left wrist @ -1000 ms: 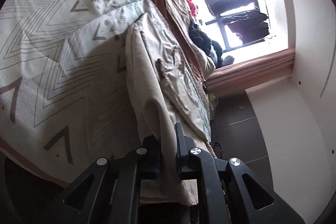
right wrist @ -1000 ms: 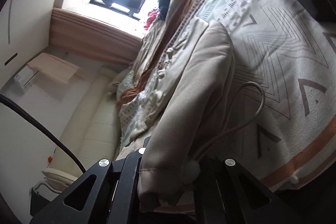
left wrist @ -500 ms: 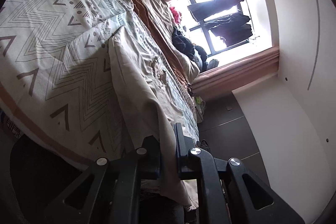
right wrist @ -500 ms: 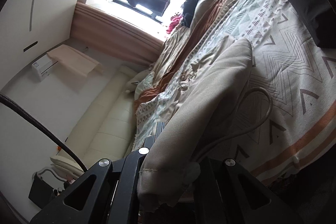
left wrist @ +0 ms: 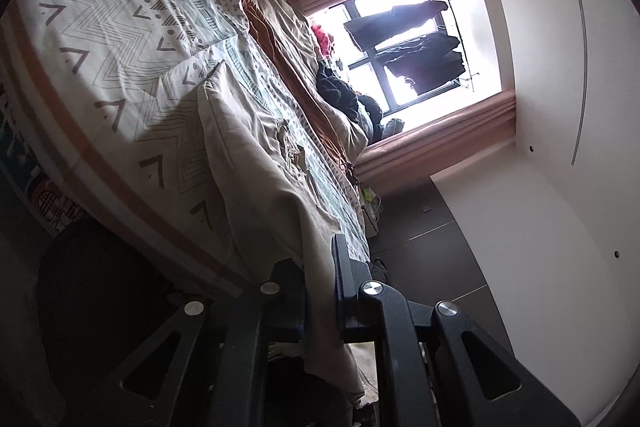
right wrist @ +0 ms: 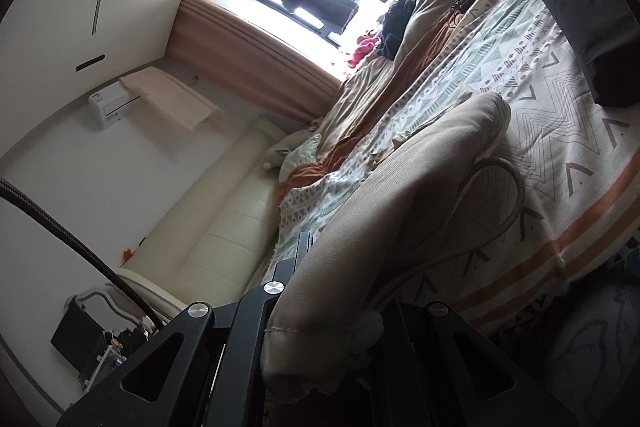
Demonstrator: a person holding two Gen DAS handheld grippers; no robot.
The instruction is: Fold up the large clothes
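Note:
A large beige garment (left wrist: 256, 163) lies stretched across the patterned bed cover, and both grippers hold its near edge off the bed. My left gripper (left wrist: 320, 287) is shut on a thin fold of it, which hangs down between the jaws. In the right wrist view the same garment (right wrist: 400, 195) runs from the bed up to my right gripper (right wrist: 340, 311), which is shut on a thick bunched hem. A beige drawstring (right wrist: 516, 195) loops down from the garment over the cover.
The bed cover (left wrist: 120, 39) has grey chevrons and an orange stripe along its near edge. A rumpled tan and orange duvet (left wrist: 296, 67), dark clothes (left wrist: 340, 91) and a window (left wrist: 404, 39) lie beyond. A dark cushion (right wrist: 592, 31) sits on the bed; a cream headboard (right wrist: 224, 223) stands at one end.
Both grippers have lifted and pulled back from the bed with the garment held. More of the bed's near edge, the floor and the room shows now.

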